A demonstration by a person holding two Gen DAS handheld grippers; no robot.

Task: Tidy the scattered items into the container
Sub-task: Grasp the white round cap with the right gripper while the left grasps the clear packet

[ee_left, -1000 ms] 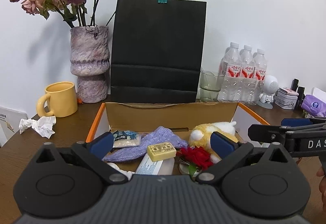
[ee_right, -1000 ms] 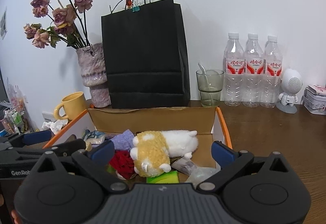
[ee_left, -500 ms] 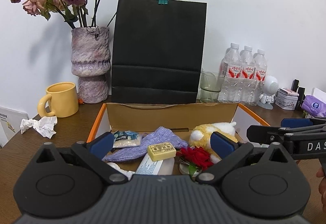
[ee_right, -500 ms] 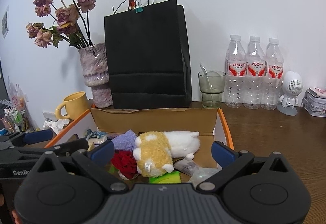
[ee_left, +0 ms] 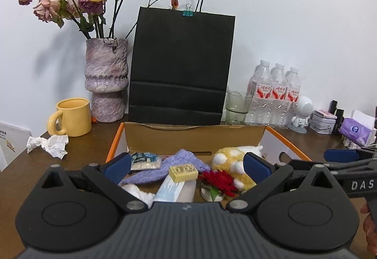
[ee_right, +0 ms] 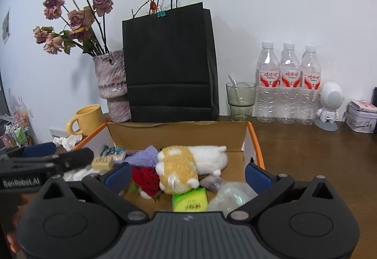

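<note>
An orange-edged cardboard box point(ee_left: 195, 139) point(ee_right: 255, 141) lies open on the wooden table. Inside it are a yellow-and-white plush toy point(ee_left: 233, 157) point(ee_right: 186, 164), a red rose point(ee_left: 220, 180) point(ee_right: 145, 179), a purple cloth point(ee_left: 181, 164) point(ee_right: 143, 155), a yellow soap bar point(ee_left: 183, 171) point(ee_right: 102, 162), a blue snack packet point(ee_left: 145, 160) and a green box point(ee_right: 189, 202). My left gripper point(ee_left: 187, 168) hovers open over the box's near side, holding nothing. My right gripper point(ee_right: 188, 175) is open above the plush and holds nothing. Each gripper shows at the edge of the other's view.
A crumpled white tissue point(ee_left: 48, 144) lies on the table left of the box, by a yellow mug point(ee_left: 71, 117). Behind the box stand a vase of dried roses point(ee_left: 106, 80), a black paper bag point(ee_left: 181, 66), a glass point(ee_right: 240, 101), water bottles point(ee_right: 288, 84) and small tins point(ee_right: 360, 117).
Both grippers have risen and pulled back slightly; the scene sits a little lower in each view. Nothing was picked up or let go.
</note>
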